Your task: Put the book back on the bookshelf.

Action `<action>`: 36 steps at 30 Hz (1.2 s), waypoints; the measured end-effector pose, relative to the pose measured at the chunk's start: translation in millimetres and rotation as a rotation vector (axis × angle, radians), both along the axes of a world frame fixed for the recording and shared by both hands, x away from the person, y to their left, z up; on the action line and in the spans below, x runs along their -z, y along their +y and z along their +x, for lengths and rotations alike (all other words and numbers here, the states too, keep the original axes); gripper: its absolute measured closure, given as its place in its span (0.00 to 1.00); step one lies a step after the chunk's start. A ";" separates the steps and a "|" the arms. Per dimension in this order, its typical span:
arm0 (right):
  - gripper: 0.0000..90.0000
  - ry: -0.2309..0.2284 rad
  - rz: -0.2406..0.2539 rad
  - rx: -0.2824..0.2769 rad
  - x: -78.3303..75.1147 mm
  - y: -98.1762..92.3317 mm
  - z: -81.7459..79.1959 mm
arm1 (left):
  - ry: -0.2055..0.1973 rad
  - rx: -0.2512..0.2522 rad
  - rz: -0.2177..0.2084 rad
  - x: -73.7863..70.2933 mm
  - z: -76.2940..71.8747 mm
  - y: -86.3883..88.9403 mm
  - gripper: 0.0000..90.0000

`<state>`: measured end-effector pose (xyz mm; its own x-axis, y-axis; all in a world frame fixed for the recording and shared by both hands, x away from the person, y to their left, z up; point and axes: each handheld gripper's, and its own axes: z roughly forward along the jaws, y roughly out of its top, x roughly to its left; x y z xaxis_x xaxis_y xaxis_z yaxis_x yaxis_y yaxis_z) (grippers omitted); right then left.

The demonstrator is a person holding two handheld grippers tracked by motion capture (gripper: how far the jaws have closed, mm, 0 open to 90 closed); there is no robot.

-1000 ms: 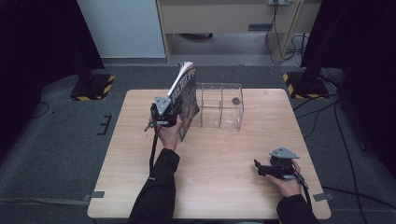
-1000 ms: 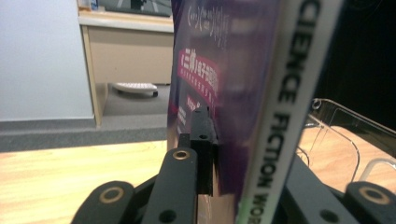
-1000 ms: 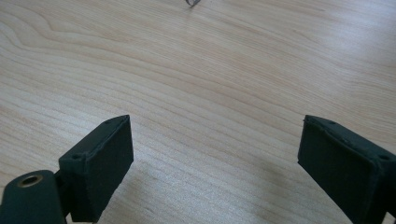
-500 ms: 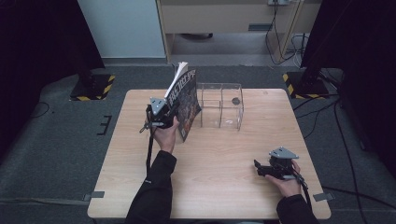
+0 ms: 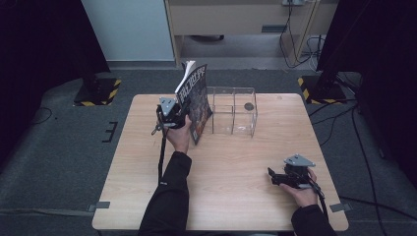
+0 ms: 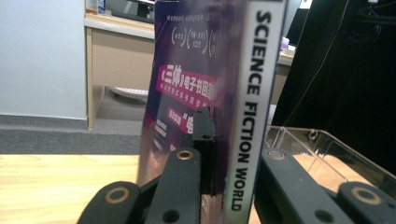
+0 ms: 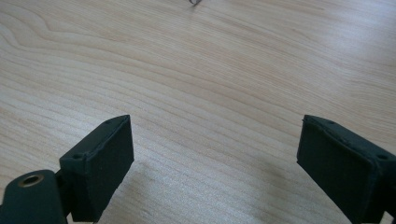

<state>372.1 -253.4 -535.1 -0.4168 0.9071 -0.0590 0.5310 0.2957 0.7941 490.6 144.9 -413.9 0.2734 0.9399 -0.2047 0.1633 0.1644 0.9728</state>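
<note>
Magazine (image 5: 196,101), upright at frame centre, clamped by left gripper (image 5: 172,114) beside clear organizer (image 5: 234,110), may flop or snag its wall; right gripper (image 5: 287,177) gapes wide, idle.

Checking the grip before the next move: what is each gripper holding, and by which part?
The left gripper clamps the upright magazine near its spine, low down. The right gripper holds nothing; its jaws stand open over the table.

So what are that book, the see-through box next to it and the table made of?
The book looks like a paperback: glossy printed card cover that catches the light, pale paper page edges on top in the high view. The box seems clear hard plastic, perhaps acrylic: you see the table through its walls, and its edges gleam. The table shows light wood grain, matte; solid wood or laminate, I cannot tell.
</note>
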 end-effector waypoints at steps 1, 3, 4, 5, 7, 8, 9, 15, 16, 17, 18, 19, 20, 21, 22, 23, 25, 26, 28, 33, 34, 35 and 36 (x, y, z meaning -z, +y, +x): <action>0.12 -0.001 0.000 -0.001 0.0 -0.2 0.1 | -0.004 0.000 0.005 -0.1 0.8 -0.9 0.92; 0.12 -0.001 0.001 0.000 -0.1 -0.3 0.1 | -0.008 0.005 0.013 1.0 3.0 -2.8 0.92; 0.12 -0.001 0.001 0.000 -0.1 -0.2 0.1 | -0.007 0.000 0.013 2.1 4.1 -3.6 0.92; 0.12 -0.001 0.000 -0.001 0.0 0.0 0.0 | -0.004 -0.004 0.014 3.3 4.9 -4.4 0.92; 0.12 -0.003 -0.004 -0.003 -0.1 0.0 -0.1 | -0.006 -0.009 0.020 6.1 4.9 -6.6 0.91; 0.12 -0.001 -0.006 -0.007 -0.2 0.0 -0.4 | -0.009 -0.009 0.023 7.2 4.4 -7.2 0.91; 0.12 0.000 -0.005 -0.006 -0.1 0.5 -0.6 | -0.012 -0.009 0.025 7.8 3.9 -7.4 0.91; 0.12 0.001 -0.003 -0.003 -0.2 1.2 -1.2 | -0.009 0.017 0.041 11.7 1.1 -5.5 0.89; 0.12 0.001 -0.003 -0.004 -0.2 1.5 -1.4 | -0.007 0.020 0.045 11.3 0.5 -5.5 0.89; 0.12 0.000 -0.003 -0.004 -0.2 1.5 -1.4 | -0.005 0.021 0.050 10.9 -1.1 -5.2 0.88; 0.12 0.000 -0.003 -0.007 -0.2 1.6 -1.5 | -0.006 0.025 0.049 11.0 -2.3 -4.4 0.86; 0.12 -0.001 -0.003 -0.009 -0.4 1.5 -1.6 | -0.007 0.031 0.045 11.5 -3.3 -3.4 0.84; 0.12 -0.002 -0.003 -0.006 -0.4 1.5 -1.6 | -0.005 0.034 0.043 12.0 -4.0 -2.5 0.81; 0.12 -0.004 -0.004 -0.004 -0.5 1.3 -1.6 | -0.001 0.039 0.044 12.8 -4.9 -1.4 0.78; 0.12 -0.003 -0.004 -0.004 -0.7 1.1 -1.7 | 0.001 0.046 0.050 13.6 -5.9 -0.4 0.77; 0.12 -0.005 -0.006 -0.005 -0.6 1.0 -1.7 | 0.002 0.055 0.053 14.4 -7.1 0.6 0.74; 0.12 -0.002 -0.003 -0.004 -0.5 1.6 -1.8 | -0.006 0.059 0.051 15.5 -10.7 2.8 0.66; 0.12 -0.002 -0.003 -0.006 -0.3 1.7 -1.7 | -0.013 0.063 0.050 15.5 -12.2 3.5 0.61; 0.12 0.000 -0.004 -0.007 -0.1 1.8 -1.8 | -0.022 0.066 0.063 14.3 -15.9 5.1 0.54; 0.12 0.000 0.000 -0.003 -1.4 0.2 -1.9 | -0.017 0.113 0.086 6.5 -32.0 13.5 0.42; 0.12 0.000 0.001 0.005 -1.4 0.2 -1.9 | -0.016 0.111 0.087 5.6 -34.6 15.0 0.40; 0.12 0.000 0.003 0.007 -1.5 0.1 -1.9 | -0.009 0.112 0.098 3.6 -38.8 17.3 0.39; 0.12 0.000 0.004 0.008 -1.6 0.0 -1.9 | -0.006 0.112 0.106 2.5 -41.2 18.9 0.37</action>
